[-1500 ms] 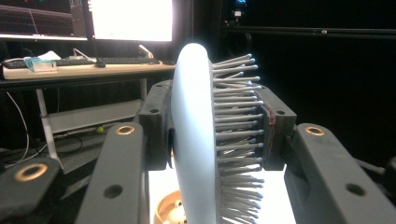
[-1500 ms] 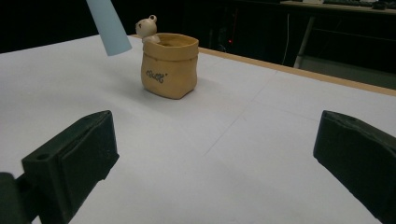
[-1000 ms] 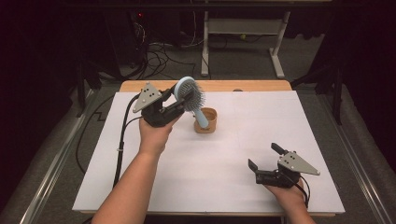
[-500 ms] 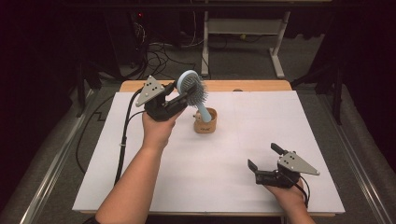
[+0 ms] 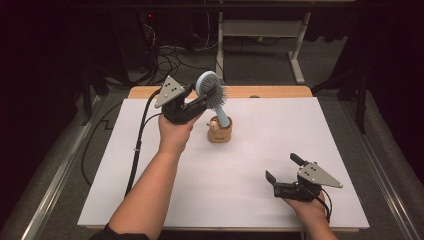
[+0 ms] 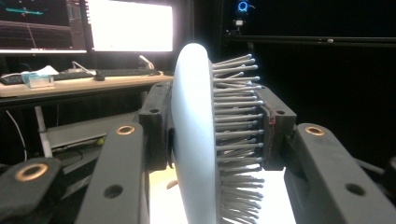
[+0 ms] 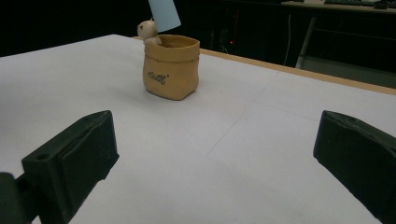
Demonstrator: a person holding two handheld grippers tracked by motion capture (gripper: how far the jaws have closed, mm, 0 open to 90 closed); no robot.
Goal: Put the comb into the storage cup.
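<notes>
From my seat, the pale blue plastic hairbrush [image 7: 164, 15] is cut off by the top edge in the right gripper view, so I get just its handle end. In the high view, the rim of the tan sack-shaped ceramic pot [image 5: 220, 131] hides that handle's tip. In the left gripper view, the bottom edge crops the brush head, and I cannot read the blurred monitors [image 6: 128, 25] at upper left.

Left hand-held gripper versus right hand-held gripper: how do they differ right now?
The left hand-held gripper is raised above the table, jaws shut on the head of the blue hairbrush, whose handle points down into the tan pot. The right hand-held gripper sits low near the white table's front edge, jaws open, nothing between them. Both are black and carry a grey three-cornered plate.
</notes>
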